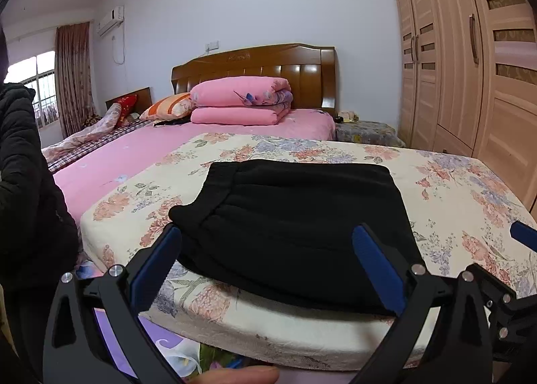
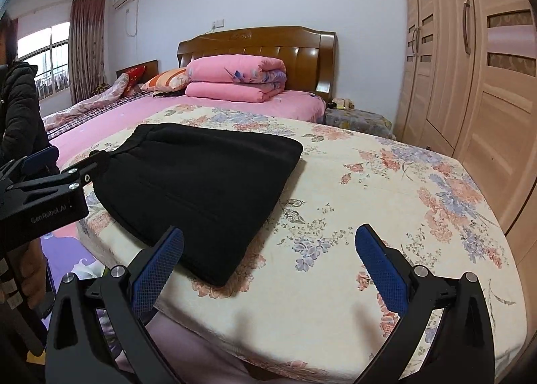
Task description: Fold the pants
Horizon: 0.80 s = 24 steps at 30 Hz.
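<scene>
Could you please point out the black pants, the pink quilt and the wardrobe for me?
Pants (image 1: 295,216), left wrist view, middle of the folded fabric.
Quilt (image 1: 240,95), left wrist view, the upper roll's front.
Wardrobe (image 2: 446,58), right wrist view, a door panel beside the handles.

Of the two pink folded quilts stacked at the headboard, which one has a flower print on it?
The upper quilt, thicker and rounded, shows blue and purple flowers along its folded edge. The lower quilt beneath it looks plain pink and lies flatter.
</scene>
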Motion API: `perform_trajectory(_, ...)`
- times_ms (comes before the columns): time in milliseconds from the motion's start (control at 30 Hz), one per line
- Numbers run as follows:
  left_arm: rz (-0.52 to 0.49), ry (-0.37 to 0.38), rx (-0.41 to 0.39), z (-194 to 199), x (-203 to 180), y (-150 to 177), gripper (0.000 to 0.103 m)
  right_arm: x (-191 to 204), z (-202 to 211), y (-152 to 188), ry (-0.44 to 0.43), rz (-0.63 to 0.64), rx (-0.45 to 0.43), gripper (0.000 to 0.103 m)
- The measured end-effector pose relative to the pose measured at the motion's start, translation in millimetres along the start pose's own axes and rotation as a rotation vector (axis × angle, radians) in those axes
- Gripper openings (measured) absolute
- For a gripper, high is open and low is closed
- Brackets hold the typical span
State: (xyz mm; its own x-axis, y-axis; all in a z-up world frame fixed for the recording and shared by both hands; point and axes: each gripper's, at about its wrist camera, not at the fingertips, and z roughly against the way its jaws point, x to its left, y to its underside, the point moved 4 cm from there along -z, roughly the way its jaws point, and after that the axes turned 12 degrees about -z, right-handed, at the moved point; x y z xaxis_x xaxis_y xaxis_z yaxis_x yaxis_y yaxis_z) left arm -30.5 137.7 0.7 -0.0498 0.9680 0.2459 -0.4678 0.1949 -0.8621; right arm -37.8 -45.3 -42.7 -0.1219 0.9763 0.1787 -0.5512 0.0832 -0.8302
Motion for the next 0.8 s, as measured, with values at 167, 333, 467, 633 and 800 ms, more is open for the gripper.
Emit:
perform_trajectory(167, -0.002, 0.001, 0.003, 1, -1, 2, 0.102, -3, 0, 0, -0.007, -0.008, 0.007, 0.099)
perform_trajectory(333, -0.009, 0.009, 0.016, 0, -2, 5, 0.102, -5, -2, -2, -0.008, -0.019, 0.018, 0.099)
perform_trajectory(467, -0.019, 0.008, 0.022, -1, -2, 9, 0.102, -5, -4, -2, -0.008, -0.015, 0.025, 0.099)
perform_trajectory(633, -0.018, 0.0, 0.013, 2, 1, 10, 0.102, -5, -7, -2, -0.001, -0.007, 0.04, 0.099)
perform_trajectory(800, -0.03, -0.008, 0.004, 4, -1, 10, 0.102, -4, -10, 1, 0.004, 0.001, 0.053, 0.099)
